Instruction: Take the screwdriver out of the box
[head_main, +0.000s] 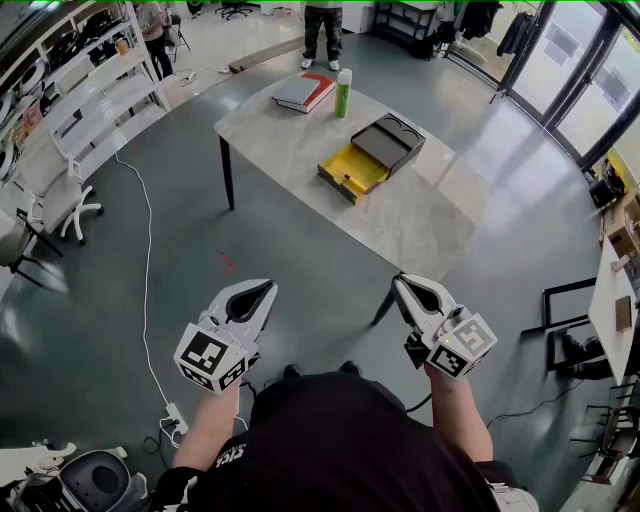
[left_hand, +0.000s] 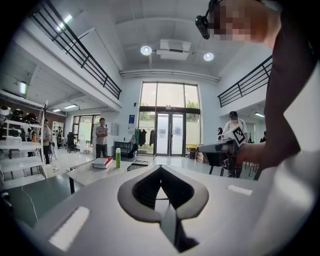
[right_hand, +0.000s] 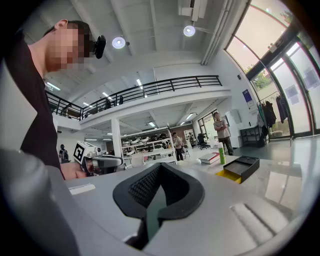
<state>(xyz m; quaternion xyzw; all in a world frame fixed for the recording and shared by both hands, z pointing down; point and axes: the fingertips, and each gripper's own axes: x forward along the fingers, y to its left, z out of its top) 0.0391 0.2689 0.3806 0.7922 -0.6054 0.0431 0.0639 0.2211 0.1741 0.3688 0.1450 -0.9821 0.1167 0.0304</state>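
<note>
Head view: the left gripper (head_main: 262, 292) and right gripper (head_main: 405, 288) are side by side, each with its jaws clenched on nothing. Well ahead of both tips is a pale table (head_main: 290, 140) bearing the black box (head_main: 392, 140). Its yellow tray (head_main: 352, 170) sticks out on the side nearer the jaws. The screwdriver cannot be made out at this range. A green bottle (head_main: 343, 92) and a book (head_main: 305, 90) lie beyond the box.

Left gripper view: the left gripper (left_hand: 160, 170) is pressed shut and empty. The table (left_hand: 85, 174) lies far ahead, left of the tips, and the right gripper (left_hand: 220, 147) is off to their right.

Right gripper view: the right gripper (right_hand: 159, 167) is closed tight and empty. The box (right_hand: 242, 166) sits well ahead, to the right of the tips.
</note>
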